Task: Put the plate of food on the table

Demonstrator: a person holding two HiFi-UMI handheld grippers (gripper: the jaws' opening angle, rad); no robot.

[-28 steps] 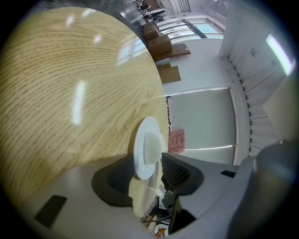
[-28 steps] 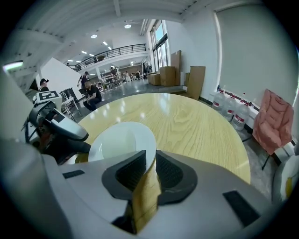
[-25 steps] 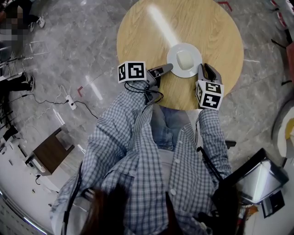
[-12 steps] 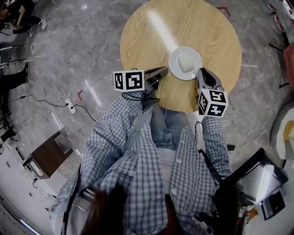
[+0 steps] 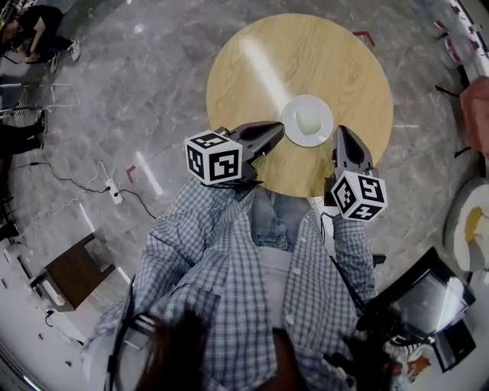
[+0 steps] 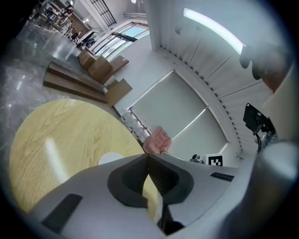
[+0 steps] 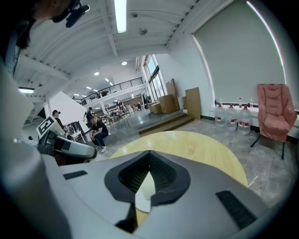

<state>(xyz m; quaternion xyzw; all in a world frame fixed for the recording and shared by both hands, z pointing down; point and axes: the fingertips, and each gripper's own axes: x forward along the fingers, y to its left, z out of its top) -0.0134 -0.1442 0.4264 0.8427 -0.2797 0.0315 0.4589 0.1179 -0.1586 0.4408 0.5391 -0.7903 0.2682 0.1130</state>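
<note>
now the plate (image 5: 293, 126) of food (image 5: 309, 119) sits by the counter's (image 5: 306, 53) near edge, left gripper (image 5: 280, 129) and right gripper (image 5: 341, 131) flanking it, each with fingers pressed together.

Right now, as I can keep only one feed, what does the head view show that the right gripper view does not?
Only the head view: the person's checked shirt, the power strip, and the whole white plate with its food, standing free on the round wooden table.
Only the right gripper view: a pink chair, water bottles near it, and a ceiling light.
Both: that table, plus the left tongs and right tongs, each shut and empty.
</note>
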